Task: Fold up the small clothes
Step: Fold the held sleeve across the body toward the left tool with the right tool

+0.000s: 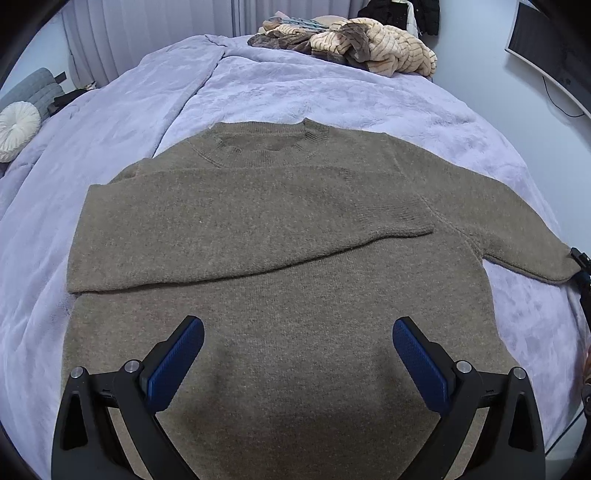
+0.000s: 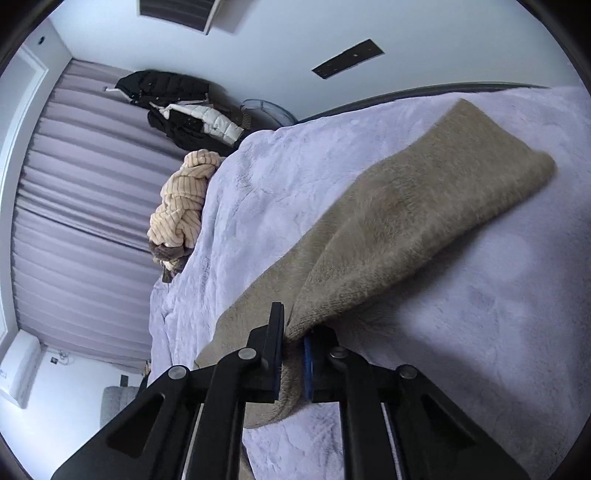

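— What is the right claw gripping?

— It is pinching the cuff end of a tan sweater sleeve, with the black fingers closed on the knit at lower center.

— And where is the sleeve running?

— It is stretching toward the upper right, lying across the lavender blanket on the bed.

— Anything else showing?

— A cream striped garment is sitting bunched at the bed's edge, center left, with curtains hanging behind it.

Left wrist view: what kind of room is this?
Most likely a bedroom. The sweater lies on a bed under a lilac blanket, more clothes are piled at the far end, and curtains hang behind. Jackets hang by the curtains.
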The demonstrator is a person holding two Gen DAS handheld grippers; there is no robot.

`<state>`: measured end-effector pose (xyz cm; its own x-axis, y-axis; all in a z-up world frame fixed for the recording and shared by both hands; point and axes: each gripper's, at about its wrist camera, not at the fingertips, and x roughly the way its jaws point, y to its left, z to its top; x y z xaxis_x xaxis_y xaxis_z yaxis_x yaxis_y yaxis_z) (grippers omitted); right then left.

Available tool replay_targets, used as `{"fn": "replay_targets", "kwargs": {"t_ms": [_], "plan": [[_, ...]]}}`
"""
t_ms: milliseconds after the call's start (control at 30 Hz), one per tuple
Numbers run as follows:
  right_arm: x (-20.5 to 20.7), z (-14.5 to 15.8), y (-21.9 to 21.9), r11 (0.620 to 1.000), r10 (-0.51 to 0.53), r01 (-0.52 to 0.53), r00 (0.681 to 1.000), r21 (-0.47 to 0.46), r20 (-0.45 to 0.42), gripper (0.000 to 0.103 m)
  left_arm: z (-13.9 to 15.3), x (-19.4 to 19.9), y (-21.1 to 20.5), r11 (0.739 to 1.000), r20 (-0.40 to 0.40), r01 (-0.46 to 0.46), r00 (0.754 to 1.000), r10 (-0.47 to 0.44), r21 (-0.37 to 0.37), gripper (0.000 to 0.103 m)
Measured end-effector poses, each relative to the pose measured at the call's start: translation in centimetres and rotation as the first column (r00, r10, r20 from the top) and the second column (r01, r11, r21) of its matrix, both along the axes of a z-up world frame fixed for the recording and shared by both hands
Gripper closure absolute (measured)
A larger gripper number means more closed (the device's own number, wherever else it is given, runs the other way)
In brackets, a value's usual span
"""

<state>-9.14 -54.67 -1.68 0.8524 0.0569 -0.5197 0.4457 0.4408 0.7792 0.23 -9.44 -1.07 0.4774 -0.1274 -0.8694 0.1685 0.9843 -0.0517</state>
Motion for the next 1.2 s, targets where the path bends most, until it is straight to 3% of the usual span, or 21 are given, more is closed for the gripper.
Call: {"fn": "replay_targets", "kwargs": {"t_ms": [167, 300, 400, 567, 633, 700, 733, 833, 867, 933, 1033, 1067, 1100, 1133, 1167, 1200], "plan": [[3.1, 4.2, 4.1, 0.975, 0.152, -0.142, 0.988, -0.173, 0.041, 0.094, 0.7, 0.8, 2.2, 0.999, 0.045, -0.029, 0.999, 0.03, -0.019, 0.001], [7.7, 7.8, 10.5, 0.887, 0.347, -0.314, 0.937, -0.338, 0.04, 0.094, 1.0, 1.6, 4.7, 0.997, 0.06, -0.074, 0.995, 0.076, -0.036, 0.001], [11.6, 9.3, 17.7, 0.759, 0.519, -0.467, 0.855, -0.454, -0.011, 0.094, 1.1, 1.9, 7.2, 0.994, 0.075, -0.105, 0.991, 0.108, -0.043, 0.001], [16.8, 6.9, 32.3, 0.458, 0.731, -0.693, 0.65, -0.557, -0.209, 0.094, 0.6, 2.5, 11.4, 0.981, 0.077, -0.18, 0.98, 0.185, -0.068, 0.001], [17.9, 4.7, 36.0, 0.393, 0.754, -0.745, 0.597, -0.539, -0.274, 0.094, 0.3, 2.6, 12.9, 0.976, 0.07, -0.201, 0.976, 0.207, -0.079, 0.001], [19.1, 2.0, 38.6, 0.362, 0.757, -0.792, 0.558, -0.492, -0.34, 0.092, -0.1, 2.7, 14.2, 0.973, 0.068, -0.216, 0.973, 0.222, -0.086, 0.001], [19.5, 0.8, 39.2, 0.365, 0.755, -0.811, 0.545, -0.457, -0.364, 0.092, -0.2, 2.8, 14.7, 0.971, 0.069, -0.22, 0.972, 0.226, -0.093, 0.001], [19.7, -1.3, 37.8, 0.434, 0.75, -0.828, 0.551, -0.355, -0.367, 0.063, -0.6, 3.3, 15.7, 0.968, 0.068, -0.213, 0.972, 0.223, -0.134, 0.001], [19.4, -1.5, 36.8, 0.48, 0.745, -0.816, 0.573, -0.322, -0.341, 0.049, -0.7, 3.6, 15.8, 0.967, 0.065, -0.206, 0.974, 0.218, -0.151, 0.001], [19.3, -1.4, 34.5, 0.583, 0.714, -0.767, 0.641, -0.268, -0.283, 0.043, -0.7, 4.1, 15.7, 0.962, 0.057, -0.189, 0.977, 0.203, -0.195, 0.001], [20.2, -1.9, 31.7, 0.7, 0.651, -0.692, 0.72, -0.177, -0.24, 0.045, -0.7, 4.9, 15.5, 0.941, 0.073, -0.138, 0.983, 0.168, -0.31, 0.001], [20.6, -2.1, 31.1, 0.732, 0.629, -0.665, 0.743, -0.147, -0.229, 0.058, -0.7, 5.1, 15.6, 0.931, 0.079, -0.124, 0.984, 0.16, -0.344, 0.001], [21.0, -2.2, 30.9, 0.752, 0.611, -0.645, 0.759, -0.136, -0.226, 0.08, -0.7, 5.2, 15.8, 0.917, 0.081, -0.109, 0.985, 0.151, -0.384, 0.001], [21.3, -2.1, 31.2, 0.749, 0.608, -0.645, 0.759, -0.151, -0.232, 0.085, -0.8, 5.5, 16.1, 0.896, 0.078, -0.093, 0.987, 0.14, -0.434, 0.001], [21.7, -1.8, 32.1, 0.722, 0.624, -0.666, 0.744, -0.189, -0.239, 0.087, -0.9, 5.9, 16.6, 0.87, 0.071, -0.083, 0.988, 0.134, -0.486, 0.001], [22.0, -1.3, 33.6, 0.667, 0.66, -0.704, 0.71, -0.242, -0.248, 0.089, -0.9, 6.3, 17.2, 0.845, 0.062, -0.081, 0.989, 0.134, -0.529, 0.001]]}}
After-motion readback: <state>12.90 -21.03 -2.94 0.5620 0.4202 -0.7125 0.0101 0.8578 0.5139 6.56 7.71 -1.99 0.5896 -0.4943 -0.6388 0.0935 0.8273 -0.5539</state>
